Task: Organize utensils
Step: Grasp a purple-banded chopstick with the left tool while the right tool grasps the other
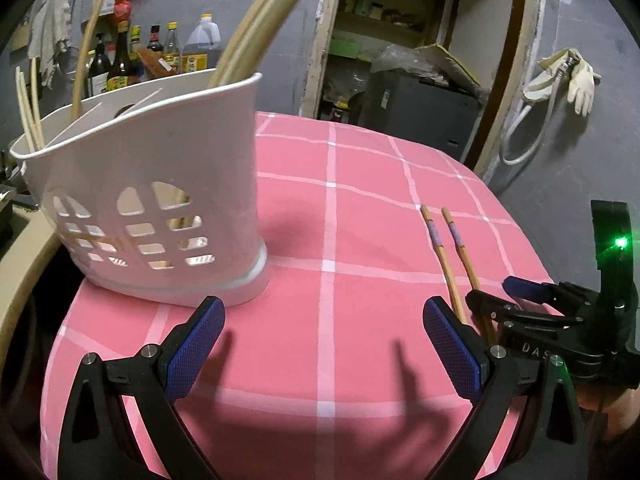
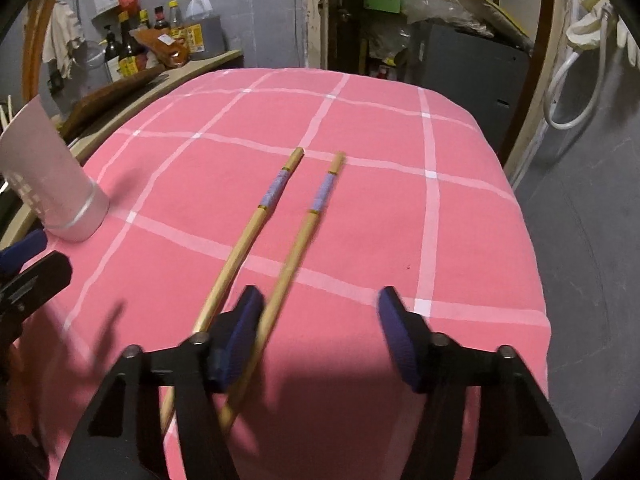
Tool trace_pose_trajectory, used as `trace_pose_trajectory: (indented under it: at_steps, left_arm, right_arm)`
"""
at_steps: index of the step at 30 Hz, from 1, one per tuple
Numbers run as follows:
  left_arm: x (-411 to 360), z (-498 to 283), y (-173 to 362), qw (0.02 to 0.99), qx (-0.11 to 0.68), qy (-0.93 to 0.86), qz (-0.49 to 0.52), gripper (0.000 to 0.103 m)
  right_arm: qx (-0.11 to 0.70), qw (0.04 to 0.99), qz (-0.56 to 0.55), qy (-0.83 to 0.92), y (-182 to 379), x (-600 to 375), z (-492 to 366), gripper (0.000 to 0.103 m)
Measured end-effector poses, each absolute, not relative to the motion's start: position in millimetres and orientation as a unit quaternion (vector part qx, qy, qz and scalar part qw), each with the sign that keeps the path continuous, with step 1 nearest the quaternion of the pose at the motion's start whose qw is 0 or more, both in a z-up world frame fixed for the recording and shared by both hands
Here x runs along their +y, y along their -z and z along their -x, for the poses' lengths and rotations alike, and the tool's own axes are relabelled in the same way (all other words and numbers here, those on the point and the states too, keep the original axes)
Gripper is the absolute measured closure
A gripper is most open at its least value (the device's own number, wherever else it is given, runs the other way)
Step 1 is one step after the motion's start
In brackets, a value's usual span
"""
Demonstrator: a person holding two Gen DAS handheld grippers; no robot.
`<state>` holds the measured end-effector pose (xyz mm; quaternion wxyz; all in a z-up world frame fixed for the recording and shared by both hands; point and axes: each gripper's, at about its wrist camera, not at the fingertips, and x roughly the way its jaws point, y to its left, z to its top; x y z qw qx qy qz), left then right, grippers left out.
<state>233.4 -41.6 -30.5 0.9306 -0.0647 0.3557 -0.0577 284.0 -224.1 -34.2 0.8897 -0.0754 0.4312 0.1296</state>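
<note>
Pink cloth (image 2: 360, 240) covers the worktop; chopsticks (image 2: 276, 216) lie near the basket (image 1: 160, 208); both claws, left (image 1: 324, 344) and right (image 2: 320, 340), gape apart.

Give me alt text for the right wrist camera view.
Two bamboo chopsticks lie side by side on a pink checked tablecloth, with the open right tongs low over their near ends. A white utensil holder stands at the left edge.
</note>
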Motion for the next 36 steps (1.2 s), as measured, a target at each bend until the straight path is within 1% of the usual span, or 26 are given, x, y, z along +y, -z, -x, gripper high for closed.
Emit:
trace_pose_trajectory:
  at_steps: [1, 3, 5, 7, 9, 11, 12, 14, 15, 17, 18, 20, 27, 29, 32, 34, 35, 36]
  left_arm:
    - [-43.6, -234.9, 30.4, 0.929, 0.357, 0.066, 0.064, 0.006]
    - [-48.7, -238.0, 30.2, 0.926, 0.362, 0.088, 0.062, 0.007]
    - [-54.6, -241.5, 30.1, 0.921, 0.369, 0.112, 0.060, 0.007]
    - [-64.3, -246.4, 30.6, 0.917, 0.375, 0.128, 0.049, 0.007]
    - [-75.0, -253.1, 31.3, 0.914, 0.378, 0.141, 0.034, 0.008]
    - [-85.3, -262.0, 32.6, 0.910, 0.384, 0.156, 0.024, 0.014]
    - [-89.8, -267.9, 33.4, 0.907, 0.387, 0.163, 0.019, 0.016]
    - [-98.8, -279.3, 36.6, 0.903, 0.395, 0.171, 0.015, 0.028]
    - [-102.1, -285.4, 38.5, 0.899, 0.401, 0.176, 0.015, 0.032]
    - [-109.5, -299.7, 42.2, 0.890, 0.415, 0.187, 0.018, 0.049]
    - [-111.1, -304.3, 44.1, 0.887, 0.420, 0.192, 0.019, 0.054]
    - [-115.7, -317.7, 48.6, 0.875, 0.437, 0.208, 0.025, 0.068]
    - [-111.6, -338.6, 47.0, 0.865, 0.449, 0.222, 0.034, 0.073]
    - [-111.7, -341.6, 46.6, 0.864, 0.453, 0.220, 0.034, 0.079]
    - [-115.4, -347.8, 46.6, 0.860, 0.460, 0.216, 0.037, 0.083]
    - [-115.8, -350.2, 46.4, 0.859, 0.465, 0.211, 0.039, 0.087]
    - [-116.7, -351.3, 46.7, 0.858, 0.469, 0.208, 0.038, 0.088]
    - [-117.8, -351.8, 46.8, 0.857, 0.471, 0.205, 0.039, 0.088]
  right_arm:
    - [0.430, 0.890, 0.076, -0.133, 33.3, -226.5, -282.6, 0.059]
    - [0.430, 0.890, 0.072, -0.136, 32.1, -231.1, -281.4, 0.072]
    - [0.429, 0.889, 0.066, -0.143, 30.7, -236.6, -280.1, 0.079]
    - [0.427, 0.890, 0.059, -0.146, 27.8, -242.7, -277.7, 0.082]
    - [0.423, 0.893, 0.052, -0.144, 24.6, -249.0, -276.9, 0.090]
    - [0.420, 0.896, 0.047, -0.138, 23.2, -256.6, -276.3, 0.093]
    - [0.420, 0.896, 0.043, -0.139, 23.8, -259.4, -276.6, 0.093]
    - [0.423, 0.895, 0.034, -0.142, 24.3, -263.8, -278.5, 0.093]
    - [0.424, 0.894, 0.030, -0.144, 24.6, -265.1, -279.8, 0.093]
    - [0.425, 0.893, 0.025, -0.146, 24.8, -266.9, -283.2, 0.093]
    - [0.426, 0.893, 0.024, -0.146, 24.5, -267.7, -284.5, 0.093]
    - [0.428, 0.892, 0.017, -0.147, 25.2, -270.2, -288.4, 0.093]
    - [0.442, 0.883, -0.042, -0.153, 27.1, -281.6, -315.7, 0.092]
    - [0.450, 0.878, -0.060, -0.149, 28.4, -282.8, -328.6, 0.092]
    - [0.461, 0.873, -0.071, -0.141, 30.2, -279.5, -345.1, 0.091]
    - [0.466, 0.870, -0.075, -0.141, 30.6, -275.5, -353.1, 0.086]
    - [0.470, 0.867, -0.082, -0.143, 30.4, -274.0, -357.2, 0.078]
    - [0.472, 0.865, -0.087, -0.145, 29.5, -273.4, -359.1, 0.073]
